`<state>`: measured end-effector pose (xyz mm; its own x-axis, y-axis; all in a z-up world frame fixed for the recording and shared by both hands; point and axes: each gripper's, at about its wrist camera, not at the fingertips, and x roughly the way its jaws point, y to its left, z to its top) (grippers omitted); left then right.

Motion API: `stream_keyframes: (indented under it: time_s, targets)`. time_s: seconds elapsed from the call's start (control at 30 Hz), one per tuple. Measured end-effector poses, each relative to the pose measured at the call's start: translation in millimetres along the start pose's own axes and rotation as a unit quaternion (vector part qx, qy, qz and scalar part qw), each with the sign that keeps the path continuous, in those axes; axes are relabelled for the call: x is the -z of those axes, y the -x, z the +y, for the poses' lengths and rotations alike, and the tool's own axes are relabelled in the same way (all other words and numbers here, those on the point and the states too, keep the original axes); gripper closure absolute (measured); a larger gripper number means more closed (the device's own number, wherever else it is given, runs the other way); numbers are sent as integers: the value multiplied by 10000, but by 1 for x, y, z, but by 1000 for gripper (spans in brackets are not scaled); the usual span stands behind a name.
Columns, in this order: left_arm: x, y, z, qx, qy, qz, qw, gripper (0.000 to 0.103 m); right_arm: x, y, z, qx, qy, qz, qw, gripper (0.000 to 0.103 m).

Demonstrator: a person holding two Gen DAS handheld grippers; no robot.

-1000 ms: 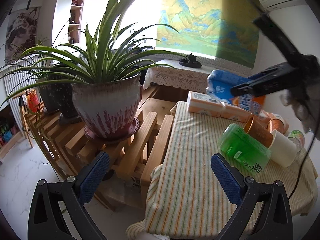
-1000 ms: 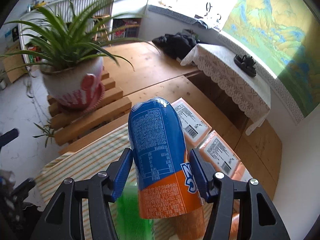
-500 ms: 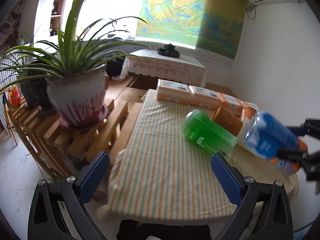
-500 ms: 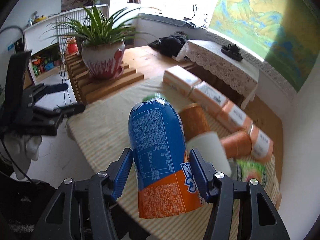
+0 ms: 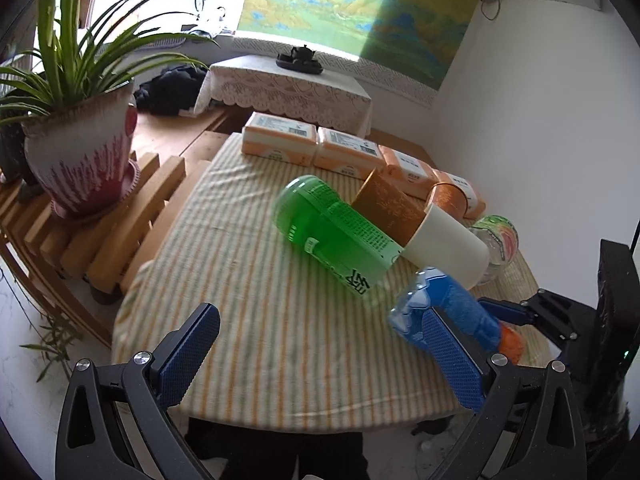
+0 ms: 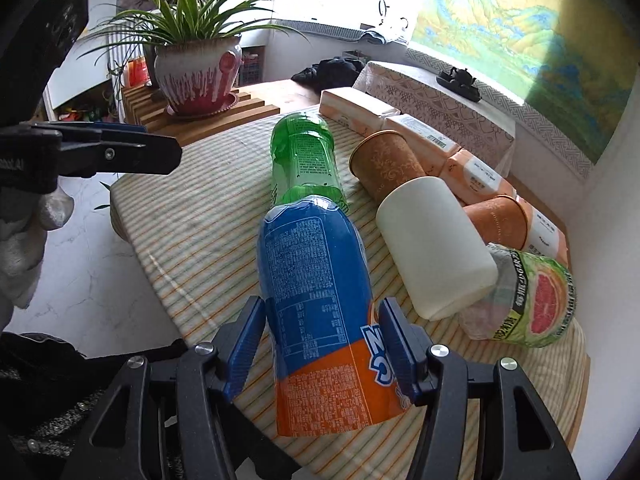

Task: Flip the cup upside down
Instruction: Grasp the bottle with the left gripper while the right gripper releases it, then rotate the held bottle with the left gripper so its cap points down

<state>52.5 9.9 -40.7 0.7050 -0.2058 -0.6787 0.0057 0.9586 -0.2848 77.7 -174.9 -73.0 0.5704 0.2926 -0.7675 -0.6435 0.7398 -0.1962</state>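
A white cup [image 5: 448, 244] [image 6: 436, 248] lies on its side on the striped tablecloth [image 5: 240, 280], its mouth over a brown paper cup [image 5: 388, 208] [image 6: 384, 164] that also lies down. A second orange cup [image 5: 448, 200] [image 6: 496, 220] lies behind them. My right gripper [image 6: 324, 344] is shut on a blue and orange bottle [image 6: 316, 272] [image 5: 452, 304], held low over the table's near right, just in front of the white cup. My left gripper [image 5: 320, 320] hangs open and empty over the near edge.
A green bottle [image 5: 332, 232] [image 6: 304, 160] lies against the cups. A grapefruit-label bottle [image 5: 496, 236] [image 6: 532, 300] lies at the right edge. Tissue packs [image 5: 280, 136] line the far side. A potted plant [image 5: 80, 156] stands on wooden slats at left. A gloved hand [image 6: 24, 240] holds the left gripper.
The right gripper has come down with the blue bottle from high above to the table's near right. The left gripper has swung right to face the table and stays open.
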Motion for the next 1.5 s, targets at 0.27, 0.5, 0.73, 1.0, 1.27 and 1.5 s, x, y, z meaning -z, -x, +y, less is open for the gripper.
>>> stream_keyframes:
  time_s: [0.27, 0.5, 0.73, 1.0, 1.27, 1.5]
  targets:
    - [-1, -16, -16, 81, 20, 235, 9997, 0, 3, -4, -7, -28, -49, -108, 9999, 45]
    - [-2, -28, -27, 152, 160, 415, 9989, 0, 9, 3, -11, -76, -154, -307, 9994, 30]
    - [0, -38, -43, 361, 452, 706, 9958, 0, 26, 31, -18, -161, -495, -629, 9967, 30]
    - [0, -51, -60, 528, 917, 930, 9900, 1, 82, 88, -34, 160, -1519, -1080, 9823, 28]
    - [2, -67, -78, 370, 1212, 1037, 9865, 2, 121, 109, -42, 576, -1882, -1085, 9744, 28]
    - [9, -87, -80, 235, 1355, 1243, 9827, 15, 132, 111, -41, 790, -1815, -1114, 9739, 28]
